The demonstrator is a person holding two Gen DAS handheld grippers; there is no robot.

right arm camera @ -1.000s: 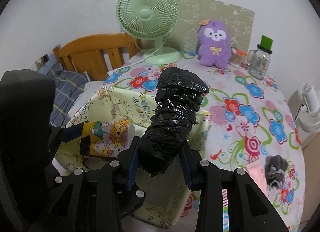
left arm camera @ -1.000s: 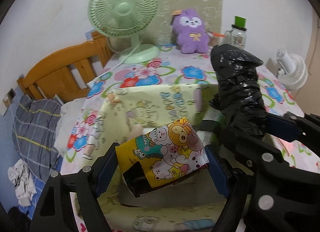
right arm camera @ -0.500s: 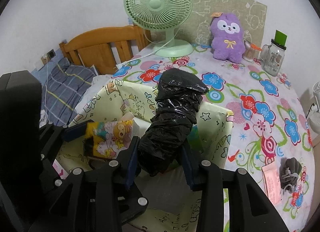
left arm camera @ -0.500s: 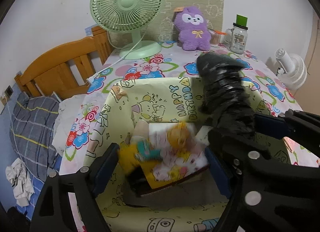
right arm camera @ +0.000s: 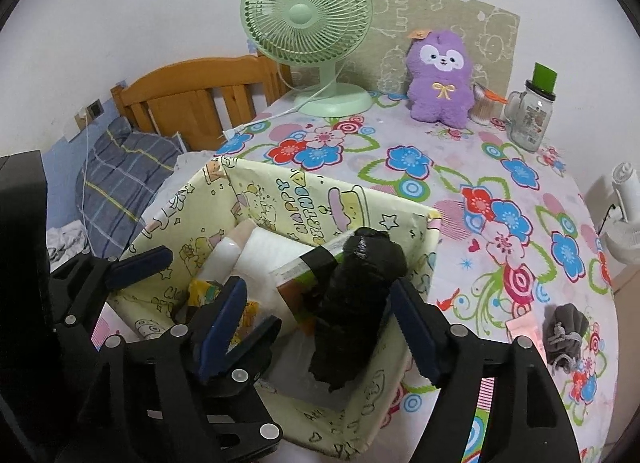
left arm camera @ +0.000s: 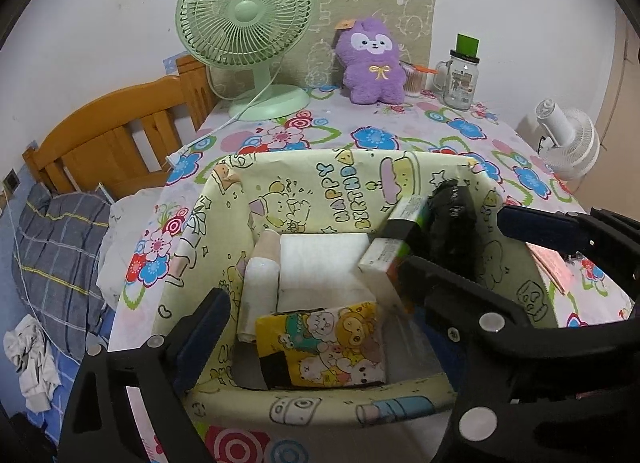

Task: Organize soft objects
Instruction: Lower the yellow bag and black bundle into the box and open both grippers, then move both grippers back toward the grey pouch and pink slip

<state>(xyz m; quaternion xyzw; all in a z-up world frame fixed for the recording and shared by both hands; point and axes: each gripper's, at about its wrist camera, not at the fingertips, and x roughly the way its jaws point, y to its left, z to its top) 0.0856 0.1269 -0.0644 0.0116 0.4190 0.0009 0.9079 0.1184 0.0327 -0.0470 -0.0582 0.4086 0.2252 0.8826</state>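
A yellow cartoon-print fabric box (left arm camera: 320, 179) (right arm camera: 416, 295) stands on the flowered table. A cartoon-print tissue pack (left arm camera: 324, 343) (right arm camera: 200, 287) lies inside at the front, free of the fingers. My left gripper (left arm camera: 308, 327) is open above it. A black plastic-wrapped bundle (right arm camera: 356, 303) (left arm camera: 452, 215) stands in the box's right side. My right gripper (right arm camera: 320, 323) is open around it, its pads apart from the bundle. White soft packs (left arm camera: 320, 263) and a carton (right arm camera: 304, 275) lie in the box too.
A green fan (left arm camera: 248, 23), a purple plush (right arm camera: 438, 75) and a glass jar (right arm camera: 530, 115) stand at the table's back. A grey pouch (right arm camera: 564, 335) and a pink packet lie at the right. A wooden bed frame (left arm camera: 112, 135) is left; a white fan (left arm camera: 568, 139) is right.
Both grippers lowered their loads into the box and opened. The tissue pack and the black bundle now rest inside, released.
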